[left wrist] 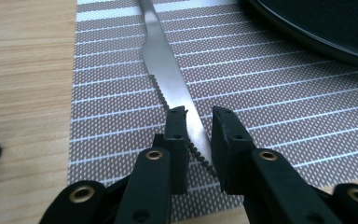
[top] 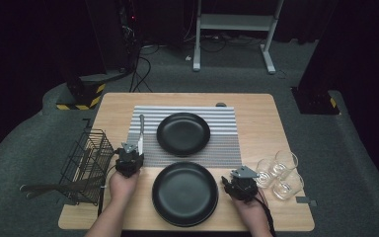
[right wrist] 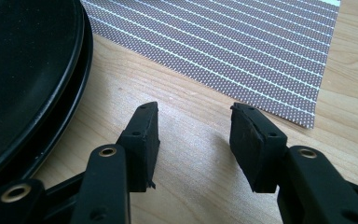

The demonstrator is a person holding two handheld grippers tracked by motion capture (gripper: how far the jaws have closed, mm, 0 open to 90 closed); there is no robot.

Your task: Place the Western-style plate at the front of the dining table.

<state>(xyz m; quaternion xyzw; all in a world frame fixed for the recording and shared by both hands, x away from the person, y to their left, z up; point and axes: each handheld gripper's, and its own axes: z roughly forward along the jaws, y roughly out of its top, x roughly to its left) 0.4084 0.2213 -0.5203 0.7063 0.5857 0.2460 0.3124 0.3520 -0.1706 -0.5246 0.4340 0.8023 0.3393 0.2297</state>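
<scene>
A steel knife (left wrist: 161, 60) lies along the left side of the striped placemat (left wrist: 270, 116), its serrated blade pointing toward me. My left gripper (left wrist: 199, 116) is shut on that blade near its tip, low over the mat. In the high view the knife (top: 141, 127) runs away from the left gripper (top: 132, 149). My right gripper (right wrist: 193, 116) stands open over bare wood with nothing between its fingers. It sits just right of the near black plate (right wrist: 23, 70), and in the high view the right gripper (top: 236, 178) is between that plate (top: 185, 193) and the glasses.
A second black plate (top: 183, 133) rests on the placemat (top: 227, 148). Three clear glasses (top: 279, 174) cluster at the table's right edge. A black wire basket (top: 86, 163) holding utensils hangs off the left edge. The near plate seems to sit on another one.
</scene>
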